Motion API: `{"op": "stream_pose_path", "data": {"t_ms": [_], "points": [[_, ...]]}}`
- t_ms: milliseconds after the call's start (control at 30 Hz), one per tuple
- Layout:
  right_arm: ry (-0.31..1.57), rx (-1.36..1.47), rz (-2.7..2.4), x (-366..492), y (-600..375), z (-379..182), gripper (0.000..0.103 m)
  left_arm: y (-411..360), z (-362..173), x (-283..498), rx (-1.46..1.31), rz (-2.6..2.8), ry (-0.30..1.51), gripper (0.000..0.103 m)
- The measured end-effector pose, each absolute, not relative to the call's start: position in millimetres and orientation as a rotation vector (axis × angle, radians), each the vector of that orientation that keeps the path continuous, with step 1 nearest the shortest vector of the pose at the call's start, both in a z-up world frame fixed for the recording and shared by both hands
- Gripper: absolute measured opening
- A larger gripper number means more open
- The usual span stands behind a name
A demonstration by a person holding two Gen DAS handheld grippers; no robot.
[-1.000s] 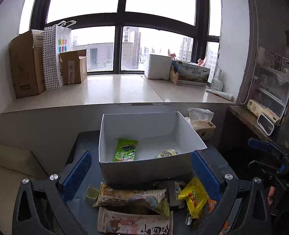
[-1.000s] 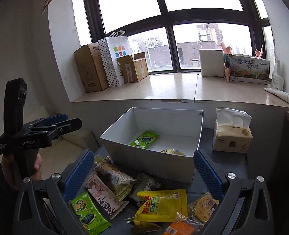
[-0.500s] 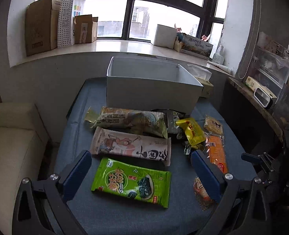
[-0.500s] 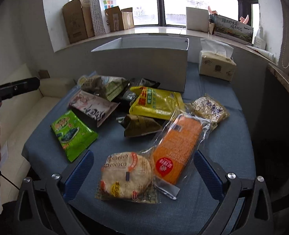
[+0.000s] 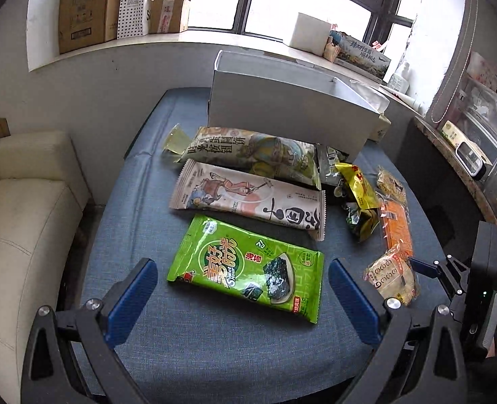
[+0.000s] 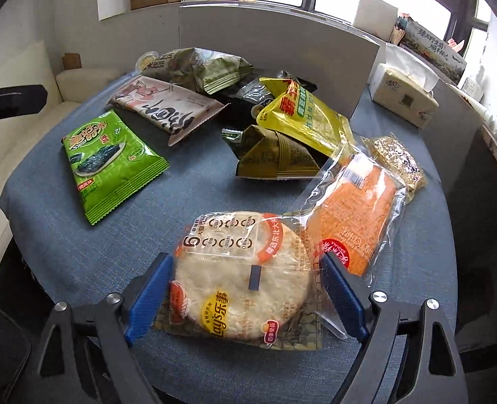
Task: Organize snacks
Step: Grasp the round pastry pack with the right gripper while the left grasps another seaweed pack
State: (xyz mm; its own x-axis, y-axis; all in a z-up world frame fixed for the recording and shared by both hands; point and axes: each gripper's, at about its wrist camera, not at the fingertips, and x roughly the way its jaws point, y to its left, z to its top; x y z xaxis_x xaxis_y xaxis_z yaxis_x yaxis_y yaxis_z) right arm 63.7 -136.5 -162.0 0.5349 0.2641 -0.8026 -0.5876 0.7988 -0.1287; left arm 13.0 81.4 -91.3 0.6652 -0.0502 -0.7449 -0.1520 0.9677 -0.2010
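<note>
Blue tablecloth (image 6: 188, 202); right hand-held gripper (image 6: 245, 289) spread around Lay's pack (image 6: 241, 279); left hand-held gripper (image 5: 243, 294) spread.

Lit by flat daylight from the windows (image 5: 316, 3) along the far wall, panes blown out to white. Soft, faint shadows under the snack packets on the blue table (image 5: 214, 353). Glare streaking the clear wrapper of the orange packet (image 6: 356, 202) and the round cracker pack (image 6: 241, 276). Strong fisheye bending at the edges, corners vignetted black. Sharp at centre, softer toward the rim.
</note>
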Motion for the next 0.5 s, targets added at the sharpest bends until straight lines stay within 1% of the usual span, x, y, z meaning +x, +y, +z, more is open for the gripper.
{"op": "stream_pose_path", "data": {"t_ms": [67, 133, 233, 333, 400, 500], "points": [[0.861, -0.417, 0.528, 60, -137, -162, 0.084, 79, -97, 15, -0.258, 0.042, 0.867, 0.103], [0.853, -0.409, 0.530, 59, -140, -161, 0.080, 76, -104, 17, -0.254, 0.036, 0.898, 0.103], [0.845, -0.352, 0.541, 60, -148, -153, 0.080, 71, -116, 21, -0.264, 0.035, 0.954, 0.103], [0.824, -0.287, 0.553, 61, -158, -141, 0.080, 75, -130, 29, -0.377, 0.102, 1.027, 0.103], [0.807, -0.274, 0.550, 61, -162, -134, 0.080, 78, -137, 38, -0.472, 0.173, 1.043, 0.103], [0.786, -0.262, 0.551, 60, -164, -128, 0.079, 80, -139, 55, -0.542, 0.352, 1.051, 0.103]]}}
